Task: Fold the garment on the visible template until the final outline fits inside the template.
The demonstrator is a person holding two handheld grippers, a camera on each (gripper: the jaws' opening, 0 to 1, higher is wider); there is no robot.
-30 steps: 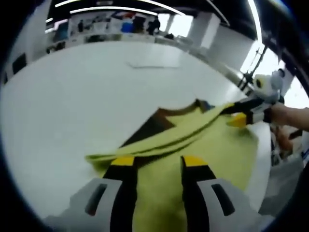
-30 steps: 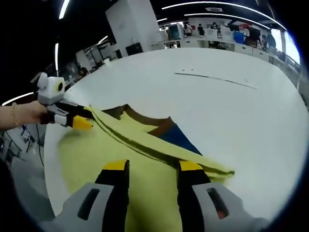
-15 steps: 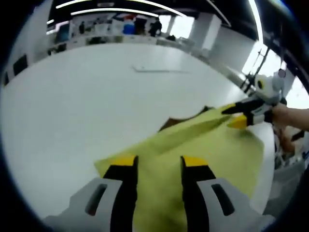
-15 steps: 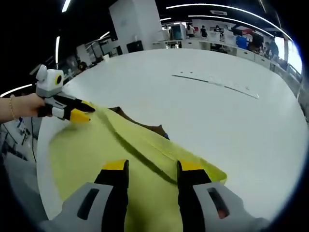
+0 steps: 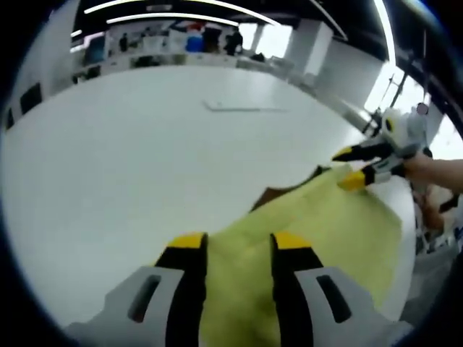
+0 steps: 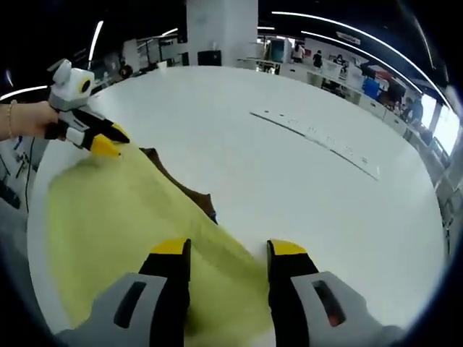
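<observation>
Item: yellow garment [image 5: 318,238] [image 6: 108,224], which we log lying flat on white surface [image 5: 130,159] [image 6: 289,181], long axis running gripper to gripper. Left gripper [image 5: 235,242] [image 6: 110,141] spread; right gripper [image 6: 226,249] [image 5: 349,166] spread.

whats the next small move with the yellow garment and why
Probably draw both grippers clear of the yellow garment and check its outline. It lies flat on the white table, a dark brown layer peeking past its far edge. The left gripper and right gripper both stand with jaws apart over the cloth.
</observation>
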